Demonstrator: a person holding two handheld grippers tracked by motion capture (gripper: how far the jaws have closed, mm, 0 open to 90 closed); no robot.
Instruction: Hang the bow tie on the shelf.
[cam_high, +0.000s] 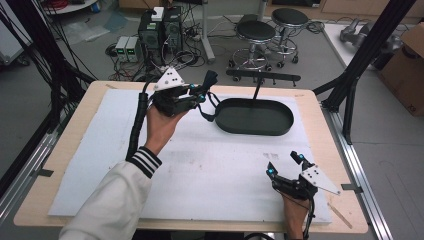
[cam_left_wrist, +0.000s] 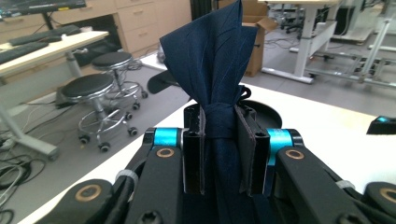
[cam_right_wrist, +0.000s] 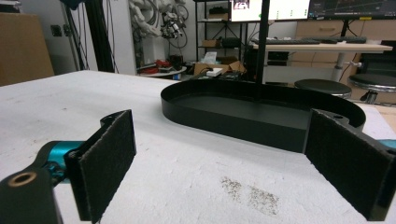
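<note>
My left gripper (cam_high: 201, 93) is raised above the table's far left, shut on a dark navy cloth (cam_left_wrist: 212, 65). The cloth (cam_high: 209, 80) sticks up beyond the jaws and a dark loop of it hangs down toward the tray. In the left gripper view the fabric is pinched between both pads (cam_left_wrist: 246, 149) and fans out above them. A black oval tray (cam_high: 254, 116) with a post and crossbar stands on the white mat just right of that gripper. My right gripper (cam_high: 284, 163) rests low at the near right, open, nothing between its pads (cam_right_wrist: 108, 161). The tray (cam_right_wrist: 261, 112) lies ahead of it.
A white foam mat (cam_high: 200, 165) covers most of the wooden table (cam_high: 320, 107). A dark smudge (cam_right_wrist: 250, 193) marks the mat in front of the right gripper. Black frame posts (cam_high: 370, 50) rise at both table sides. Stools (cam_high: 255, 35) and computers stand on the floor beyond.
</note>
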